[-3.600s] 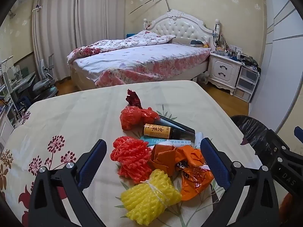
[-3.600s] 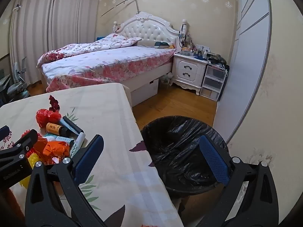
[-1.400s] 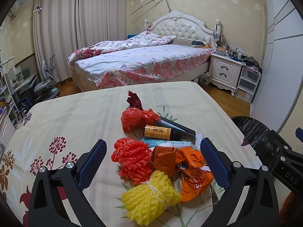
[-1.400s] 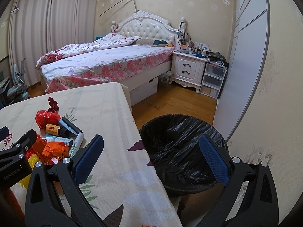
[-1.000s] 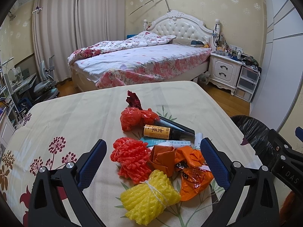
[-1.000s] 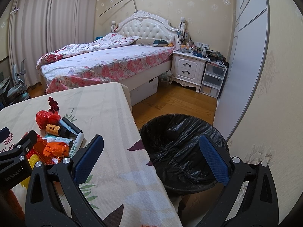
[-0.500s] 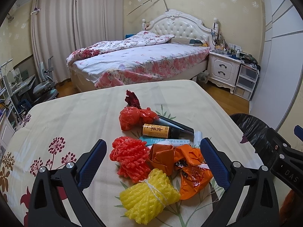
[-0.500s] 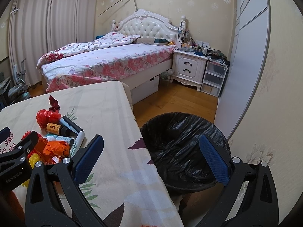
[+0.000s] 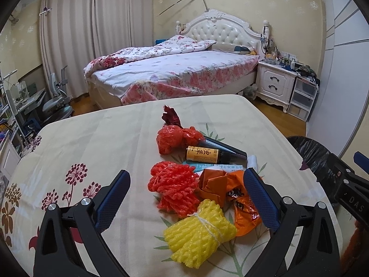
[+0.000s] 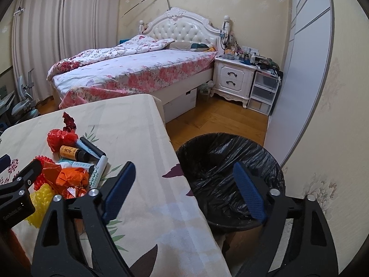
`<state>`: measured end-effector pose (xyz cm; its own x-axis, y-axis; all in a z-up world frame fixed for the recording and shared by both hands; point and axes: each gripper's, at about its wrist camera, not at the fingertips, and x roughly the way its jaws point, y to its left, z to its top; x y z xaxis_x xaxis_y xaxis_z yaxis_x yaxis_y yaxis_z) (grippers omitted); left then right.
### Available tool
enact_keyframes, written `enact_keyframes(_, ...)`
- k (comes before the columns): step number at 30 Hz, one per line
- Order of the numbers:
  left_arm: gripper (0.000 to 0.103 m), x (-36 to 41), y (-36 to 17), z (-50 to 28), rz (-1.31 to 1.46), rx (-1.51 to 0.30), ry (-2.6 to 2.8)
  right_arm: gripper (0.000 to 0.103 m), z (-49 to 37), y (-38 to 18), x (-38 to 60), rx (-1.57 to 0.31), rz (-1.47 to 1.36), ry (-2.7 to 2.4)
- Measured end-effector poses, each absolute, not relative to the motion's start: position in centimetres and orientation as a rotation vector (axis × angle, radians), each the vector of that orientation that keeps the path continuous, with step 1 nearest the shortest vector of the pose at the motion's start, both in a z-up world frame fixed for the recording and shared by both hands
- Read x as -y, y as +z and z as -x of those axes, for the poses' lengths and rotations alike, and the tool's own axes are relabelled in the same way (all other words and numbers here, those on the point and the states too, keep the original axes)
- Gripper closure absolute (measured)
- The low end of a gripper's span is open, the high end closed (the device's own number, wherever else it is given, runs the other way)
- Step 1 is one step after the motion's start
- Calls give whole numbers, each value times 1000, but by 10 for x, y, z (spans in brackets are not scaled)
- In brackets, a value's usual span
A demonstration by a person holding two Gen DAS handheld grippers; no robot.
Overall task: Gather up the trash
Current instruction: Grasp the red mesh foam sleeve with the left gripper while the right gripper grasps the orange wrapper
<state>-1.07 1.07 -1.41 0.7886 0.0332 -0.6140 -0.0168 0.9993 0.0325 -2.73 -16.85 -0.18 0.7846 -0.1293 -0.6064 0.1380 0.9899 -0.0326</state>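
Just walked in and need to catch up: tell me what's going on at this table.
A person with a gripper in each hand is about to collect trash. The left gripper hangs open over the pile on the table: yellow foam net, red foam net, orange wrappers, a small brown bottle. The right gripper is open and empty by the black-lined bin. Nothing is picked up yet.

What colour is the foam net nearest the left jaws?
Yellow foam net, tied with white string; clearest in the left wrist view.
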Motion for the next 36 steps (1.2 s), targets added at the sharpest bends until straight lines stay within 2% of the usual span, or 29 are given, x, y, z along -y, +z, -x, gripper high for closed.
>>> enact_keyframes(2, 29, -16, -14, 12, -22, -674, 32, 30, 27, -3, 166, -664, -14, -135)
enact_keyframes(3, 31, -20, -13, 10, -14, -695, 27, 31, 26, -3, 165, -668, -13, -131)
enact_keyframes(9, 31, -33, -13, 15, -1, -712, 35, 34, 25, -5, 154, -677, 4, -102)
enact_keyframes(13, 31, -45, -12, 14, 2, -721, 42, 41, 21, -7, 150, -691, 1, -79)
enact_keyframes(33, 30, -56, -32, -23, 60, -822, -36, 41, 1, -21, 134, -737, 13, -50)
enact_keyframes(34, 32, -56, -33, -23, 64, -827, -47, 41, 0, -21, 133, -739, 15, -48)
enact_keyframes(36, 45, -55, -33, -23, 73, -828, -89, 41, -2, -22, 132, -742, 17, -45)
